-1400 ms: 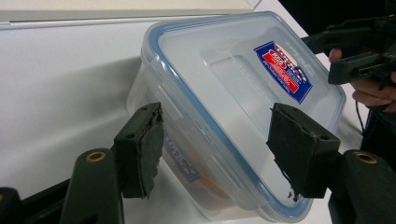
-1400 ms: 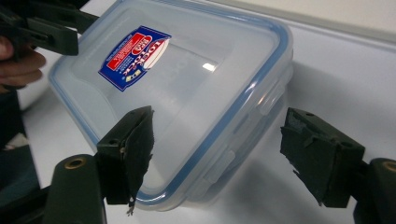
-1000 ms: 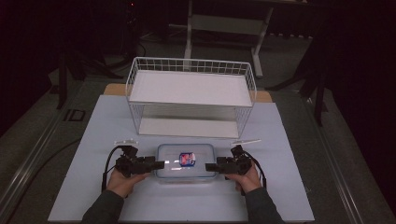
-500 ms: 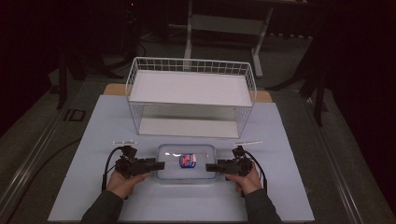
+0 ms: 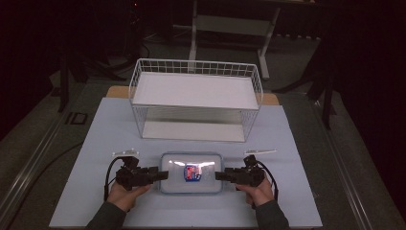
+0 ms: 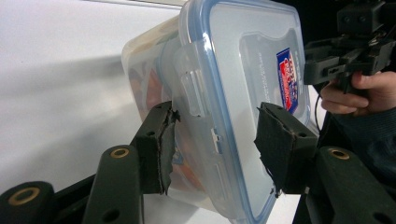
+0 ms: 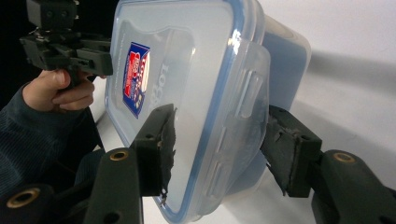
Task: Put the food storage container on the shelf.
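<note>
Resting near the desk's (image 5: 306, 143) near edge, the lidded container (image 5: 191, 172) lies between both tools, wire basket (image 5: 196, 103) beyond. Left hand-held gripper (image 6: 215, 126): jaws have been closing, straddling the left latch; one pad touches, the other stands clear. Right hand-held gripper (image 7: 217, 135): jaws have been closing, pads clamped across the right latch.

The food box (image 5: 191, 172) at the near edge of the desk is clear, glossy plastic with a smooth lid, a blue seal around the rim and a printed paper-like label (image 5: 192, 172). The pads (image 6: 163, 140) on the left gripper (image 6: 215, 140) look like matt black rubber foam, frayed and rough at the edges; the right gripper (image 7: 217, 140) has the same. The basket (image 5: 196, 103) toward the far edge is thin white-coated wire with flat, matt white shelves. The desk (image 5: 95, 134) has a smooth, matt pale cover.
</note>
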